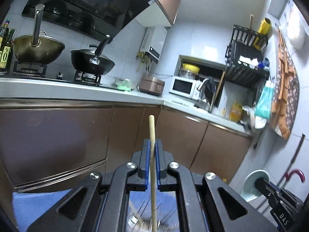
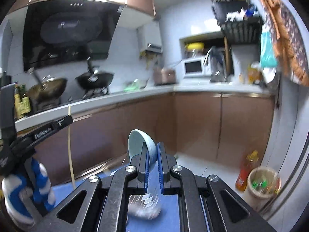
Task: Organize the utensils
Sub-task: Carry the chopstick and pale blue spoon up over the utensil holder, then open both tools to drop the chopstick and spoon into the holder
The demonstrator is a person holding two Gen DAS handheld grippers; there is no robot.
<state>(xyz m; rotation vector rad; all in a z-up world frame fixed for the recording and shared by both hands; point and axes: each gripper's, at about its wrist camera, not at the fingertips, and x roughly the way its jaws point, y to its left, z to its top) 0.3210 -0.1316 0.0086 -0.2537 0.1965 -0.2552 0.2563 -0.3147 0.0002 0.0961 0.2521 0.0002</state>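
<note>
My left gripper (image 1: 152,141) is shut on a pale wooden chopstick (image 1: 151,127) that stands upright between the blue pads; its lower end runs down to a clear glass (image 1: 141,222) on the blue mat below. My right gripper (image 2: 153,145) is shut on the rim of a light blue-green bowl (image 2: 139,143), held up on edge above a blurred clear glass (image 2: 144,205). In the left wrist view the right gripper (image 1: 258,183) and the bowl (image 1: 253,181) show at the lower right. In the right wrist view the left gripper (image 2: 65,120) with the chopstick (image 2: 70,145) shows at the left.
A blue mat (image 2: 173,212) lies under both grippers. Brown cabinets (image 1: 58,139) and a white counter (image 1: 77,89) with two woks (image 1: 92,61) are ahead. A microwave (image 1: 183,87) and black dish rack (image 1: 247,61) stand at the right. A bin (image 2: 262,185) and oil bottle (image 2: 245,170) sit on the floor.
</note>
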